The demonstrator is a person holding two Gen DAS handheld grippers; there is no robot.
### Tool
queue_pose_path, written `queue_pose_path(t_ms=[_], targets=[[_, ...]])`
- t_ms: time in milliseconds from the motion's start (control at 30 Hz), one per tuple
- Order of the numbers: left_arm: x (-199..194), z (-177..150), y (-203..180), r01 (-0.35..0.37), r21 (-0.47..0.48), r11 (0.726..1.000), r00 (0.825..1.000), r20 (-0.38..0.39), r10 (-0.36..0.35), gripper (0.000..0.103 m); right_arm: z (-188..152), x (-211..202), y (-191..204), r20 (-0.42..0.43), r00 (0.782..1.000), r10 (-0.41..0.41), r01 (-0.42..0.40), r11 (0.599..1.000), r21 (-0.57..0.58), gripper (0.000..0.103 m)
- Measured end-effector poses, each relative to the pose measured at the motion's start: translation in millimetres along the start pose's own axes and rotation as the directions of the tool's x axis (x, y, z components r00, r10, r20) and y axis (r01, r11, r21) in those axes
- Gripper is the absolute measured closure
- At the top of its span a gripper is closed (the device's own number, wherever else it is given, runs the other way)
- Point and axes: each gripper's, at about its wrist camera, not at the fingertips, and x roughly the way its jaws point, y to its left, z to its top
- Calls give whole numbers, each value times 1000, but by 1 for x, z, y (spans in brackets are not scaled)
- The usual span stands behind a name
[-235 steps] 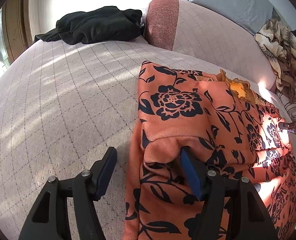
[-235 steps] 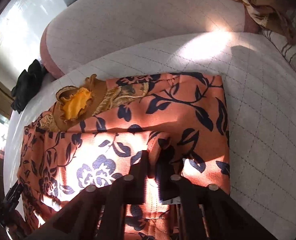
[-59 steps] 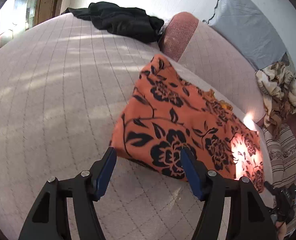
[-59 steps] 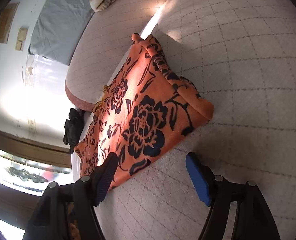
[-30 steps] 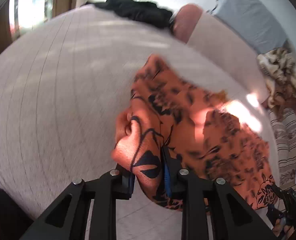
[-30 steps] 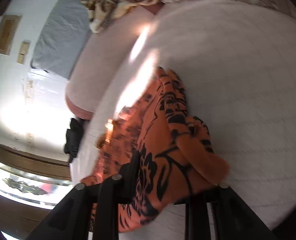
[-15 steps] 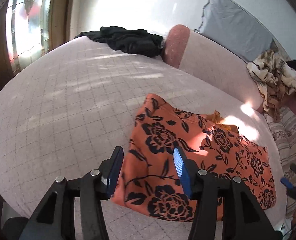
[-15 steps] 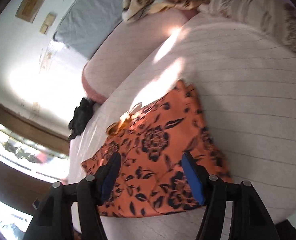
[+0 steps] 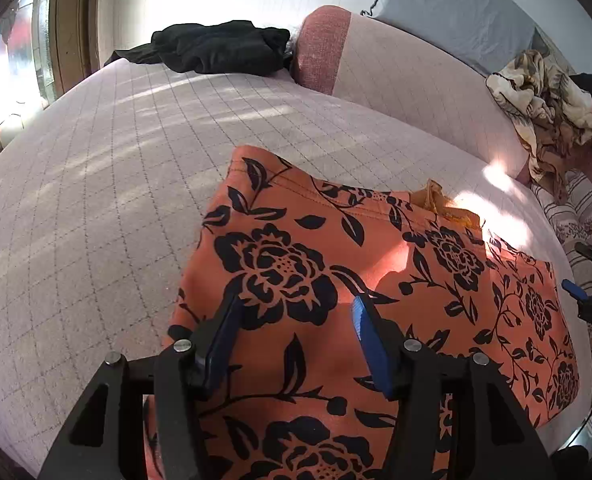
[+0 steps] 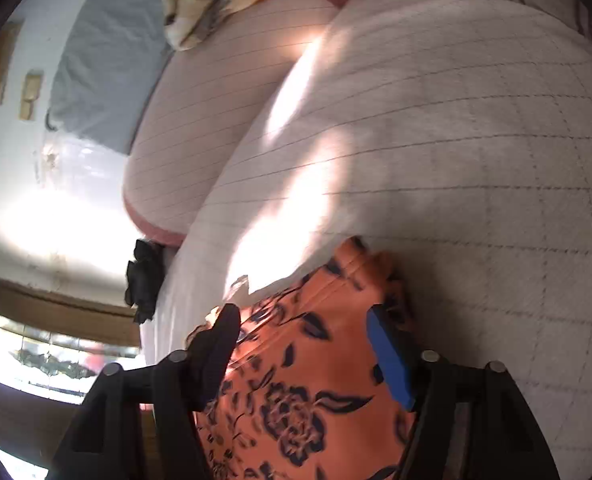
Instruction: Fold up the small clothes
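Note:
An orange garment with a black flower print (image 9: 376,280) lies flat on the pale quilted bed (image 9: 96,180), folded into a rough rectangle. A yellow-brown frill (image 9: 440,200) peeks out at its far edge. My left gripper (image 9: 296,320) is open and empty, just above the garment's near left part. My right gripper (image 10: 304,336) is open and empty over the garment's other end (image 10: 316,380); it also shows at the right edge of the left wrist view (image 9: 588,292).
A black garment (image 9: 216,48) lies at the far end of the bed by a pink bolster (image 9: 396,72). A grey pillow (image 9: 456,12) and a crumpled beige patterned cloth (image 9: 544,92) lie behind. A striped cloth (image 9: 580,216) lies at right. A window (image 9: 12,60) is at left.
One second ago both grippers were shut on the garment's edge and lifting it. They have let go and opened. Now both sit lower and closer over the flat garment.

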Motion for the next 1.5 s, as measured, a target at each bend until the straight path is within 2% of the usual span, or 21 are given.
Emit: queue_pose_path(t_ms=[67, 100, 133, 200, 233, 267, 300, 333, 467, 600, 700, 867, 933, 1067, 1133, 1200, 1267, 1300, 1333, 1400, 1500], targets=[[-4, -2, 1, 17, -6, 1000, 1000, 16, -17, 39, -18, 1, 28, -48, 996, 70, -76, 991, -113, 28], [-2, -3, 1, 20, 0, 1000, 1000, 12, -20, 37, -27, 7, 35, -83, 994, 69, -80, 986, -144, 27], [4, -4, 0, 7, 8, 1000, 1000, -3, -7, 37, -34, 19, 36, -112, 993, 38, -56, 986, -157, 27], [16, -6, -2, -23, 35, 999, 999, -38, 24, 37, -34, 32, 9, -100, 988, -114, 99, 985, -139, 30], [17, -5, -4, -37, 56, 998, 998, -50, 40, 37, -29, 28, -9, -61, 986, -153, 147, 985, -93, 47], [10, -5, -6, -37, 69, 997, 998, -43, 40, 37, -29, 17, -16, -34, 988, -150, 148, 988, -43, 49], [0, -5, -6, -24, 59, 998, 1000, -18, 26, 37, -32, 2, -12, 2, 988, -153, 153, 988, -31, 42], [-11, -5, -5, -9, 38, 999, 1000, 12, 9, 37, -42, -15, -1, 37, 989, -143, 145, 987, -62, 29], [-35, -13, -9, 29, 22, 999, 999, 24, -29, 37, -102, -62, 30, 17, 1000, -24, 26, 991, -132, 25], [-40, -30, -17, 51, 24, 998, 999, -9, -51, 37, -175, -72, -1, -13, 1000, -21, 22, 1000, 17, 23], [-40, -39, -23, 54, 38, 998, 998, -29, -52, 37, -194, -67, -38, 1, 999, -37, 37, 989, 143, 23], [-41, -46, -25, 34, 55, 998, 999, -26, -33, 37, -172, -65, -61, 130, 991, -13, -18, 972, 233, 27], [-38, -47, -26, 18, 64, 998, 999, -31, -16, 37, -162, -60, -66, 121, 992, -42, 12, 970, 245, 95], [-41, -44, -26, 6, 72, 997, 1000, 11, -7, 37, -160, -71, -61, 129, 979, -159, 138, 977, 163, 95], [-39, -42, -30, 0, 94, 996, 1000, 29, -3, 37, -162, -73, -57, 117, 974, -192, 174, 974, 146, 85], [-19, -44, -34, -25, 137, 990, 999, -18, 28, 37, -160, -84, -64, 113, 967, -230, 211, 965, 155, 73], [2, -52, -33, -61, 167, 984, 996, -55, 71, 36, -157, -106, -73, 162, 945, -285, 256, 950, 178, 70], [0, -54, -37, -76, 194, 978, 997, -11, 80, 35, -153, -117, -72, 187, 934, -304, 273, 947, 171, 70], [-1, -57, -41, -94, 221, 971, 996, 9, 94, 34, -148, -127, -67, 208, 934, -292, 263, 952, 153, 70], [-1, -60, -43, -107, 240, 965, 994, 29, 103, 34, -133, -133, -44, 221, 954, -201, 192, 979, 62, 70], [-2, -58, -38, -83, 222, 971, 996, 27, 79, 33, -108, -102, 2, 88, 995, -40, 48, 994, -95, 67]])
